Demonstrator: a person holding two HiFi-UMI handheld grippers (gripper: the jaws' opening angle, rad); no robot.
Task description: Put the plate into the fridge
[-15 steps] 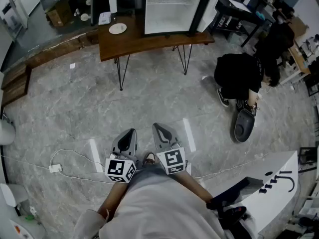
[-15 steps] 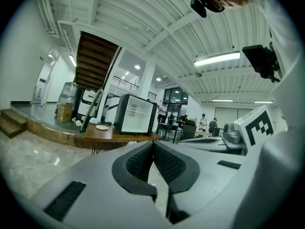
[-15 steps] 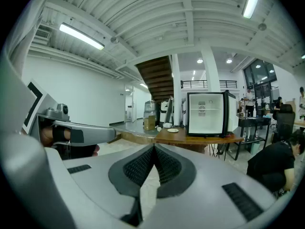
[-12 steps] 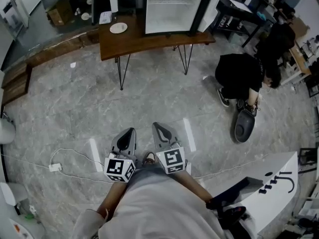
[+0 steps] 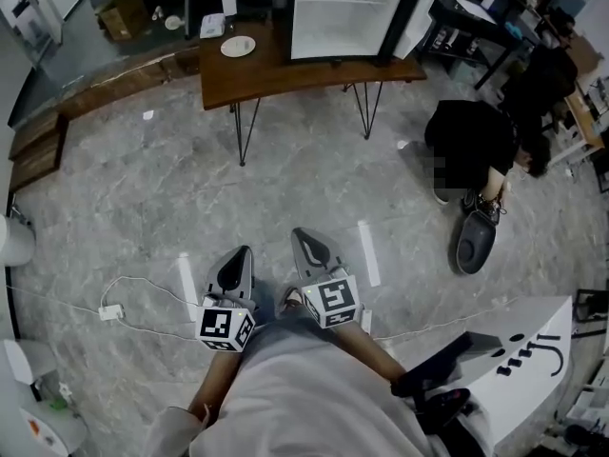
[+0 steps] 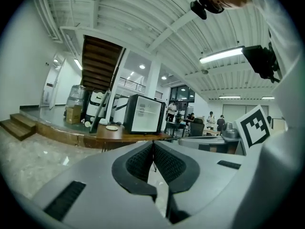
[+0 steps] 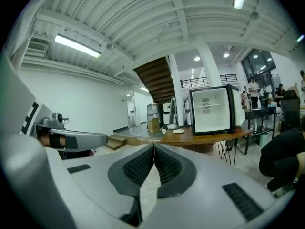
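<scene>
A small white plate (image 5: 238, 46) lies on the left part of a wooden table (image 5: 285, 79) far ahead; it also shows as the plate (image 6: 112, 128) and the plate (image 7: 178, 131) in the gripper views. The mini fridge (image 5: 349, 14) with a glass door stands on the same table, right of the plate. My left gripper (image 5: 240, 254) and right gripper (image 5: 299, 237) hang side by side close to my body, well short of the table. Both are shut with nothing between the jaws.
A person in black (image 5: 476, 141) crouches on the floor at the right beside a dark vacuum-like device (image 5: 473, 242). A white cable and plug (image 5: 107, 310) lie on the floor at the left. A white console (image 5: 514, 369) stands at the lower right. Wooden steps (image 5: 38, 146) run at the left.
The view has shifted slightly: the table and fridge appear a little lower and to the right. Both grippers stay shut and side by side.
</scene>
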